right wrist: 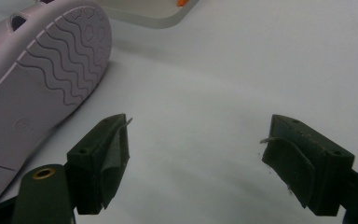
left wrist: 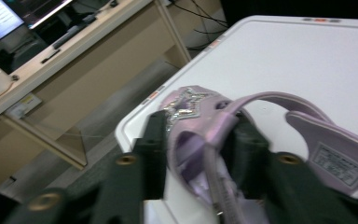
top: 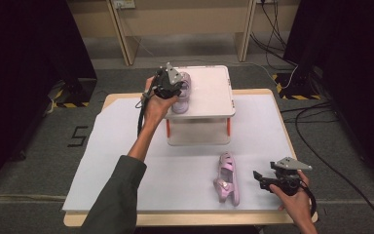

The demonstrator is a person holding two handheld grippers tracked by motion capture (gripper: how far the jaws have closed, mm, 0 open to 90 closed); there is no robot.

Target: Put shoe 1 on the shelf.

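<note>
The left gripper (top: 171, 84) is up on the small raised stand (top: 213, 95) at the far middle of the tabletop (top: 126, 146), with its fingers (left wrist: 151, 140) clamped on a lilac sandal (left wrist: 242, 140). That sandal sits right at the stand's left edge, toe with the silver star close to the far-left corner, so there's barely any margin on that side. The rest of the stand's top, to the right, is bare white surface.

The second sandal (top: 226, 178) lies on its side on the tabletop, near and right of centre, sole facing right; the wavy tread shows up close in the right gripper view. The right gripper (top: 259, 176) hovers just right of it, near the tabletop's near-right corner, fingers (right wrist: 100, 158) spread wide and holding nothing, not touching the sole. Between the stand's legs and this sandal there's a clear strip of white cover, and the whole left half of the tabletop is open too.
</note>
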